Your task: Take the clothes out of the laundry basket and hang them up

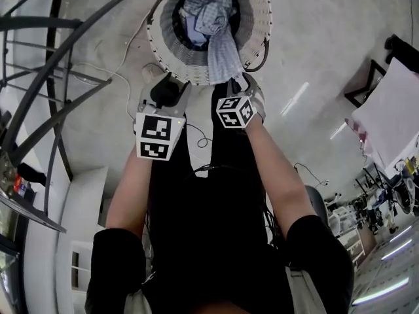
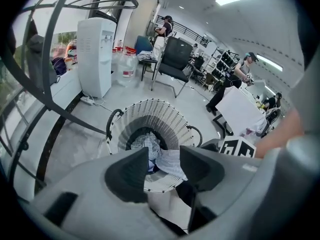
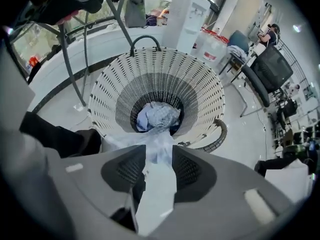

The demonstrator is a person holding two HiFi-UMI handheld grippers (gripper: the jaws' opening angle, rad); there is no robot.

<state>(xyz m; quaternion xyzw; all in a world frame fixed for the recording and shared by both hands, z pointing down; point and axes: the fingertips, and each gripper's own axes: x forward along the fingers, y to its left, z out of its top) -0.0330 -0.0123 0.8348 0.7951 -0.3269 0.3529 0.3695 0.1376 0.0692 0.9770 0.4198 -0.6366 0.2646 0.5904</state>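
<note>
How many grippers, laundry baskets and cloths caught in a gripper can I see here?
grippers: 2, the left gripper open and empty, the right gripper shut on cloth
laundry basket: 1
cloths caught in a gripper: 1, the checked cloth trailing out of the basket
Total: 4

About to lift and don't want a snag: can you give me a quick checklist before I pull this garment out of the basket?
1. Right gripper gripping the blue checked garment: ok, cloth fills its jaws.
2. Left gripper free to help: ok, jaws apart, nothing between them.
3. Garment clear of the white laundry basket: not ok, it trails over the rim from inside.
4. Garment's lower end free of the pile of clothes inside: cannot tell.
</note>
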